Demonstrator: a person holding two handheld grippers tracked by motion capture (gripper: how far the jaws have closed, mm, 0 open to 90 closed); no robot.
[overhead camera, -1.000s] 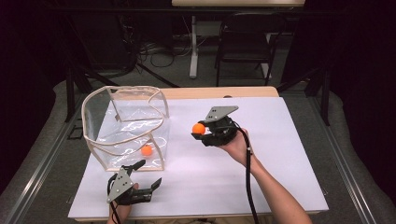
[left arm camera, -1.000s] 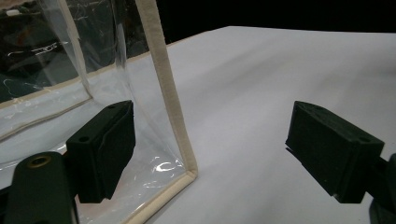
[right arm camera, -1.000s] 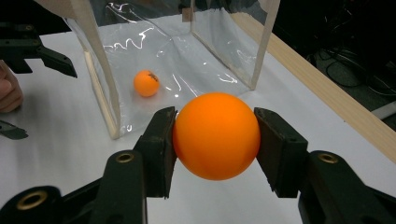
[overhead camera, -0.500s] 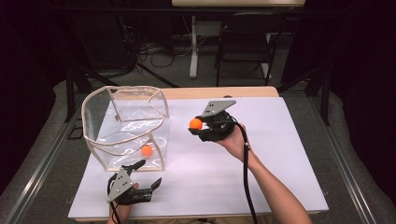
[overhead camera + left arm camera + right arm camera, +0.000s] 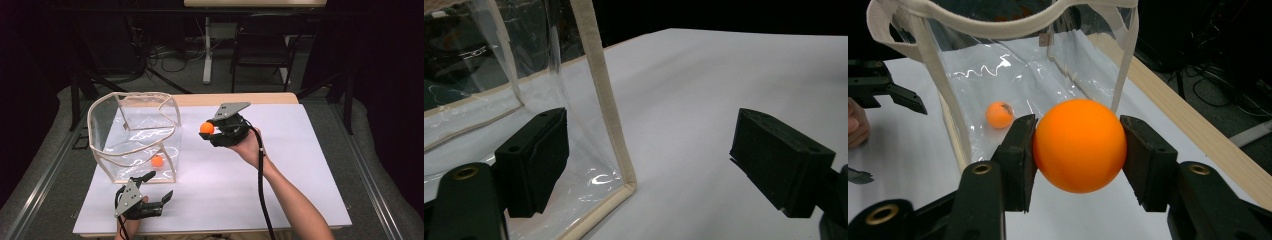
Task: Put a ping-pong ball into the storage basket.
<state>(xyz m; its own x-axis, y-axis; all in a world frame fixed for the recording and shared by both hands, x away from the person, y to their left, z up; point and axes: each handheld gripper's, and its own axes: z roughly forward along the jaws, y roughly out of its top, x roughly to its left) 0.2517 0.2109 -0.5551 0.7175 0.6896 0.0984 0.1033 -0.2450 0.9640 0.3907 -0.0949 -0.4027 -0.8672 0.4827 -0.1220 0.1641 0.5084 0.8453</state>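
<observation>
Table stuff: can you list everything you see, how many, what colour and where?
Orange balls: 2, orange; one clamped between the right gripper's jaws above the table, one lying inside the bag.
Clear bag: 1, see-through with a beige rim; standing open on the table's left side.
Table: 1, white top with a wooden far edge.
Chair: 1, dark; on the floor behind the table.
Cables: several, dark and pale; on the floor behind the table.
Left gripper: 1, black; open, at the table's near edge beside the bag's corner.
Right gripper: 1, black; raised to the right of the bag, shut on a ball.
</observation>
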